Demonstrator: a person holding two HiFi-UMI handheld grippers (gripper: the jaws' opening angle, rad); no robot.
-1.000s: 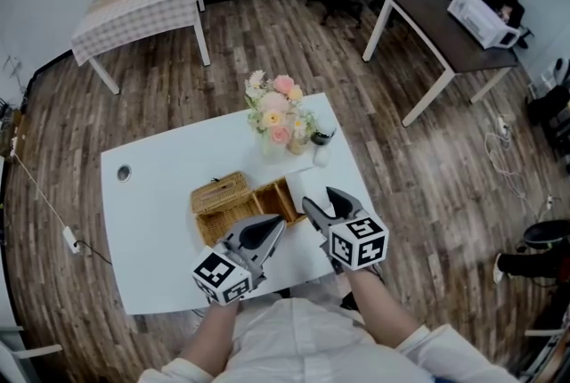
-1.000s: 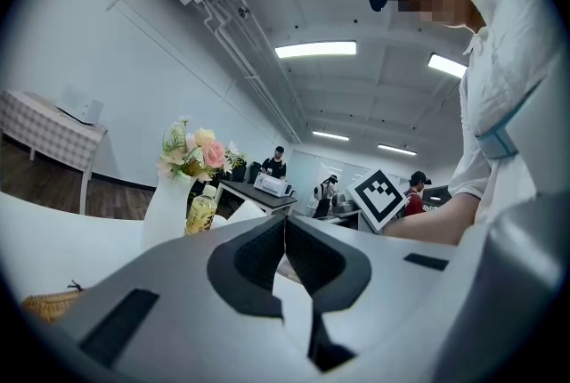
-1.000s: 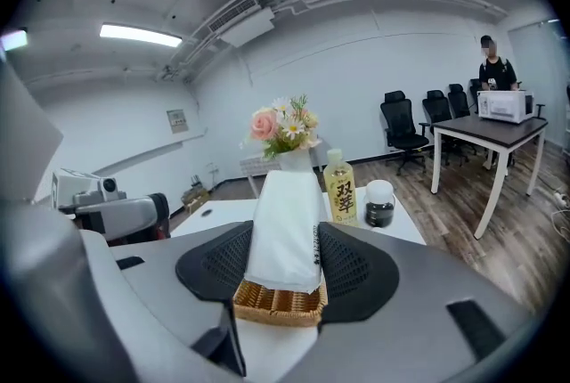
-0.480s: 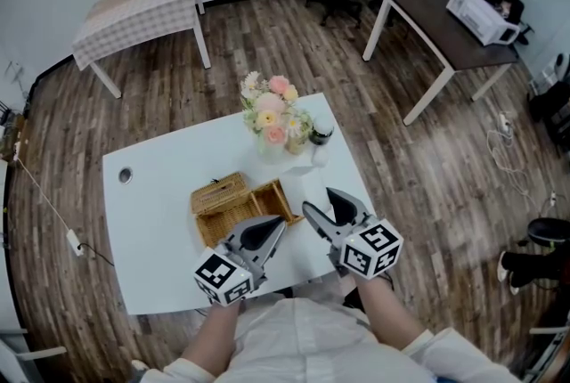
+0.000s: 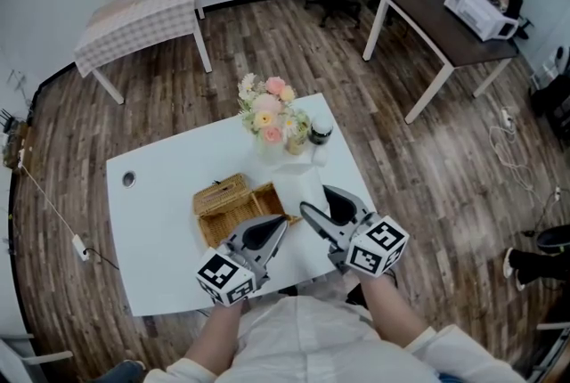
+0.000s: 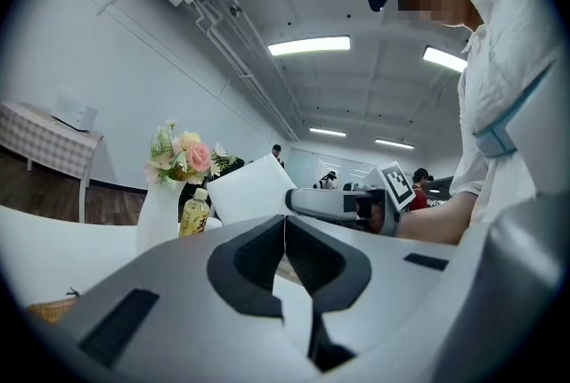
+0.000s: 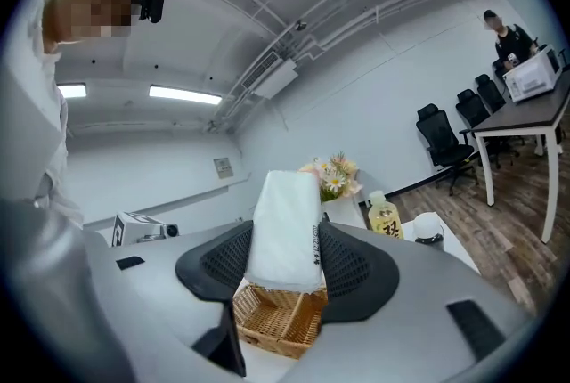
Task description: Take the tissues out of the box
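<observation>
A wicker box stands open on the white table, its lid laid back at the left. My right gripper is shut on a white tissue pack and holds it above the box's right end. In the right gripper view the tissue pack stands upright between the pads of that gripper, with the wicker box below it. My left gripper hovers at the box's near edge. Its jaws meet with nothing between them. From there the tissue pack shows ahead.
A vase of flowers stands at the table's far edge, with a small bottle and a lidded cup beside it. A checkered table is far left. A brown desk, chairs and a person are far right.
My right gripper has risen with the tissue pack and drifted slightly right, away from the box. The left gripper has stayed where it was.
</observation>
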